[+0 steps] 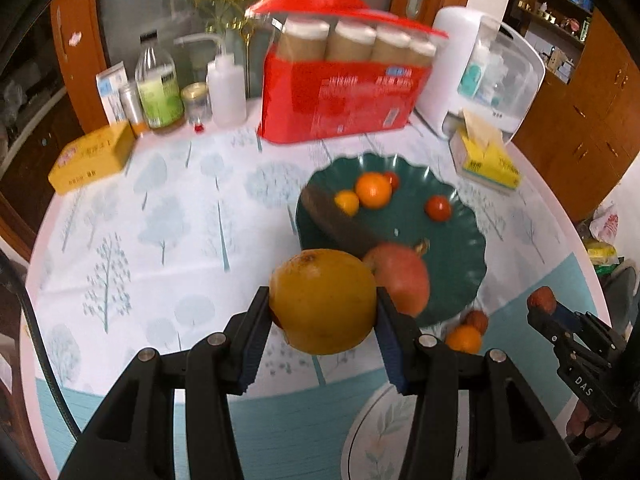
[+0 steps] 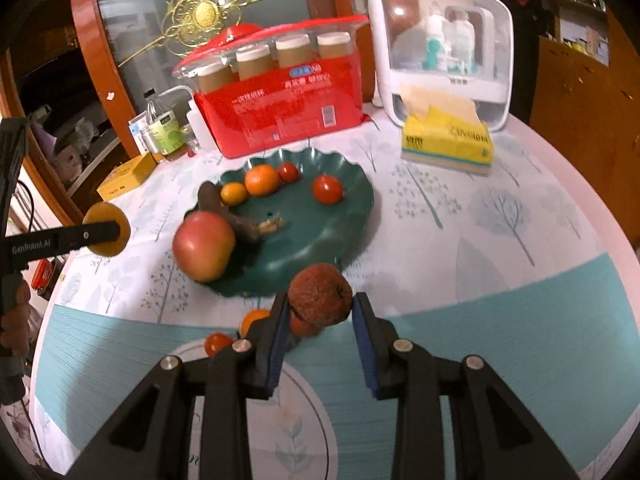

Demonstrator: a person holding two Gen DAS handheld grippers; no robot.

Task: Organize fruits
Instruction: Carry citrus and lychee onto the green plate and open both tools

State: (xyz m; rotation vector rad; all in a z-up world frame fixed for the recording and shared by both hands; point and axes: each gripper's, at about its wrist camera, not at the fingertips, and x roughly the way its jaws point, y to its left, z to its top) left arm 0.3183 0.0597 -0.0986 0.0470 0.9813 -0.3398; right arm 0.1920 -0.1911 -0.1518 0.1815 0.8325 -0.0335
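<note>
My left gripper (image 1: 323, 305) is shut on a large yellow-orange fruit (image 1: 322, 300) and holds it above the table, just short of the green plate (image 1: 460, 240). My right gripper (image 2: 320, 304) is shut on a small wrinkled brown-red fruit (image 2: 320, 294) near the plate's front edge (image 2: 304, 276). The plate holds a red apple (image 2: 204, 246), a dark banana (image 2: 228, 216), an orange (image 2: 261, 180), a small yellow citrus (image 2: 234, 193) and two tomatoes (image 2: 327, 189). A small orange (image 1: 463, 338) and a reddish fruit (image 1: 477, 319) lie on the table in front of the plate.
A red box of paper cups (image 2: 280, 116), a white dispenser (image 2: 444, 48) and a yellow tissue pack (image 2: 446, 144) stand behind the plate. Bottles (image 1: 160, 88) and a yellow box (image 1: 92, 158) are at the back left. A round white mat (image 2: 288, 412) lies at the table's front.
</note>
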